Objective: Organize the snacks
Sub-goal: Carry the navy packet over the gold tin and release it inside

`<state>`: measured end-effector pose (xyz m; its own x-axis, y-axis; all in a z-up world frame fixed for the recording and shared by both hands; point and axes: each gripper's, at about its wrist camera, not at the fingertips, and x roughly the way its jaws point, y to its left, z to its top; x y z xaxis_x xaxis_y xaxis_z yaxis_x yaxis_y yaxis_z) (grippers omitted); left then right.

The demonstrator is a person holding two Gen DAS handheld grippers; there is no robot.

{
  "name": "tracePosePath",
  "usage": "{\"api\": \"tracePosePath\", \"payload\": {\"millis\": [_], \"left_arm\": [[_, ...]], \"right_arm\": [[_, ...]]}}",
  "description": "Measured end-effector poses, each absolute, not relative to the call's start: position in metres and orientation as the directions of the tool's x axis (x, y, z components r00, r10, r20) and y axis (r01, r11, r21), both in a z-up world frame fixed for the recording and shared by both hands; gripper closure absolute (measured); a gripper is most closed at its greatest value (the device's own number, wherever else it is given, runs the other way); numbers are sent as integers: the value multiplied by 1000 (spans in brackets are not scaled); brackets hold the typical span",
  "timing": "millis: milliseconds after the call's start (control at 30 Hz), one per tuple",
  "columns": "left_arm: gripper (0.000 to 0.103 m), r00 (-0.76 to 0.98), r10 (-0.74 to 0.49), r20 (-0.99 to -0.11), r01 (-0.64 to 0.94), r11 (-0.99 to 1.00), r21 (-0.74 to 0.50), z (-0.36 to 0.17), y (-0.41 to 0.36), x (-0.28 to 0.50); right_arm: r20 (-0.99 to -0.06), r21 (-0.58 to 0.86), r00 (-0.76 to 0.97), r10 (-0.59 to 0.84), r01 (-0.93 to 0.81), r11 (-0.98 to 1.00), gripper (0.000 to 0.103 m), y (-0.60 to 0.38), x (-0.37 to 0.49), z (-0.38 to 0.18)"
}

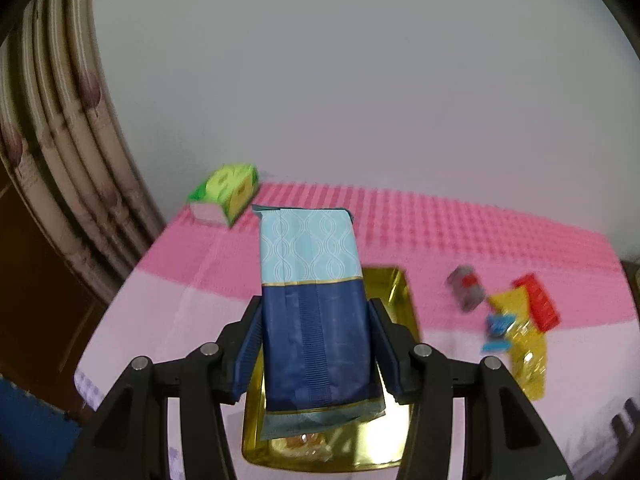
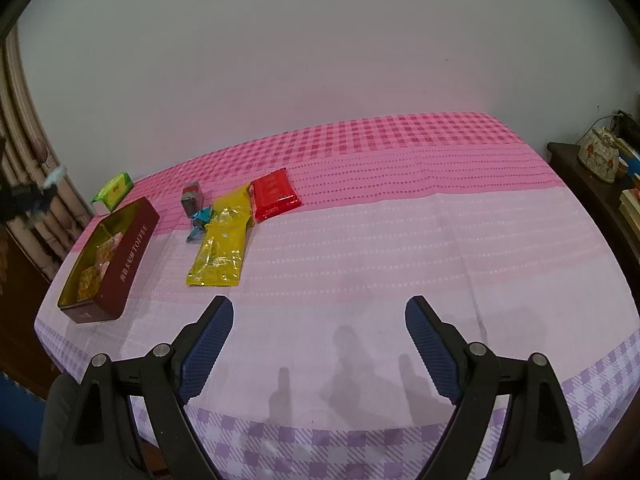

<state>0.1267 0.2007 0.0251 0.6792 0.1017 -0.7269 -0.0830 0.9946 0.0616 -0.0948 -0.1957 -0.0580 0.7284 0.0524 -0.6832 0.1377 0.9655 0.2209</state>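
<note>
The tall foil snack pouch, pale blue above a gold band and navy below (image 1: 316, 320), stands upright between the blue pads of the left gripper (image 1: 316, 344), which clamp its navy sides. It hangs over the open, gold-lined maroon toffee tin (image 2: 132, 248), where a few wrapped sweets already lie. At two o'clock from the pouch sit a yellow clear-window snack bag (image 2: 222, 240), a red flat packet (image 2: 274, 194), a small blue-wrapped candy (image 2: 200, 220) and a small grey-and-red box (image 2: 192, 198), close together on the pink and lilac checked tablecloth (image 2: 360, 260). At eleven o'clock rests a green tissue pack (image 1: 228, 192). The right gripper (image 2: 320, 344) hovers over bare cloth, jaws spread wide around nothing.
</note>
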Motion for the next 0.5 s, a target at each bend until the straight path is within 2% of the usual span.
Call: {"api": "tracePosePath", "payload": {"millis": [500], "left_arm": [[52,599,111,-793,-92,993,70,-53,237,129]], "right_arm": [[-710,207,702,57,131,970,16,-193,-89,-70]]}}
